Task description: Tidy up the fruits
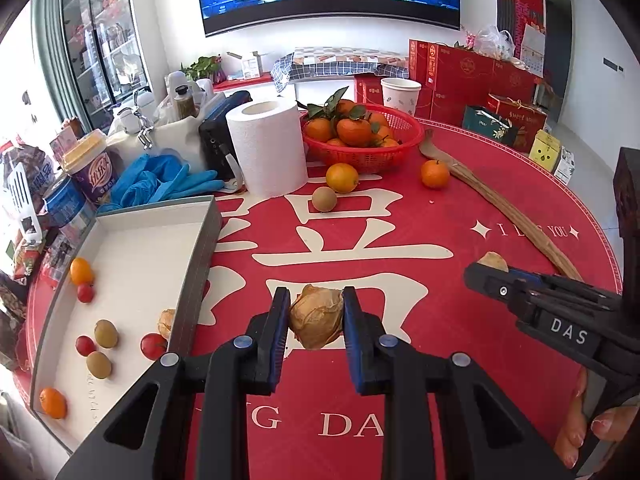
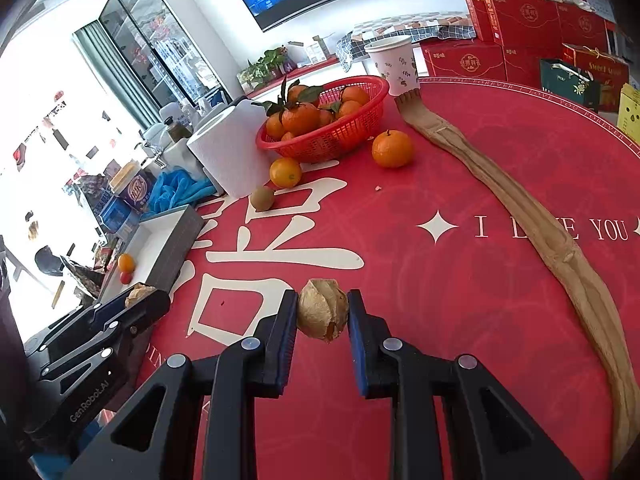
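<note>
My left tongs (image 1: 316,316) are closed on a husked physalis (image 1: 317,322), its papery shell pinched between both blue pads; my right tongs (image 2: 323,312) grip a second physalis (image 2: 322,309) the same way. Both fruits sit at the centre of their frames, apparently just above the red counter (image 1: 440,300). I judge the step in hand is carrying them to the white box (image 1: 136,248) at the left of the left view. The husks look fragile, so I would keep the squeeze light, lift clear of the grey wall (image 1: 196,280), and lower before letting go.

Inside the box lie cherry tomatoes (image 1: 153,346), green olive-like fruits (image 1: 106,333), small kumquats (image 1: 81,271), and another physalis (image 1: 167,322) tucked against the wall, right where I would cross. I would aim for bare floor further in.

Further up, a kiwi (image 1: 323,199) and two loose oranges (image 1: 342,178) wait before the red basket (image 1: 396,160), beside a paper roll (image 1: 266,148). A wooden back-scratcher (image 2: 520,220) curves down the right, well apart.
</note>
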### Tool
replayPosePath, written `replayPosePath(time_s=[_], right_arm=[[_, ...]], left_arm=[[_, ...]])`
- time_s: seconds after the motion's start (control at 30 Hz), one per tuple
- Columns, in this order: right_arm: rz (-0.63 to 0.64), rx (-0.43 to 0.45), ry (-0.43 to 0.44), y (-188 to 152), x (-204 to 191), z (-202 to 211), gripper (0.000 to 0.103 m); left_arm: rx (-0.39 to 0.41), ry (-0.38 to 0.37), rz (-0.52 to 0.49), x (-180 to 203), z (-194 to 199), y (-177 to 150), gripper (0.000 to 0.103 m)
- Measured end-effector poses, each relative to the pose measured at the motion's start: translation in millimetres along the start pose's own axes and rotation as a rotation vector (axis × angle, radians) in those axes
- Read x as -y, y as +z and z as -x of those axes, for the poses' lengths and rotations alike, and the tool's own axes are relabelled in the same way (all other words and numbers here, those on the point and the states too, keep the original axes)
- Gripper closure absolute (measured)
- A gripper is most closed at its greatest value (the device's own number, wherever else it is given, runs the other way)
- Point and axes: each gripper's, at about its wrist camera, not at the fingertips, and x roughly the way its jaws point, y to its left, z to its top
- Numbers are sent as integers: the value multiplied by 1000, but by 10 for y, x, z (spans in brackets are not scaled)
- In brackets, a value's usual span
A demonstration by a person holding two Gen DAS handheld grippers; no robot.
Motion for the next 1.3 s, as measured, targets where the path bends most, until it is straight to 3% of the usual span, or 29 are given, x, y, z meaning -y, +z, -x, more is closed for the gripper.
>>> replayPosePath(time_s=[1.3], right_arm=[[1, -3, -1, -10, -8, -21, 78]], left_arm=[[15, 7, 0, -30, 58, 7, 75]])
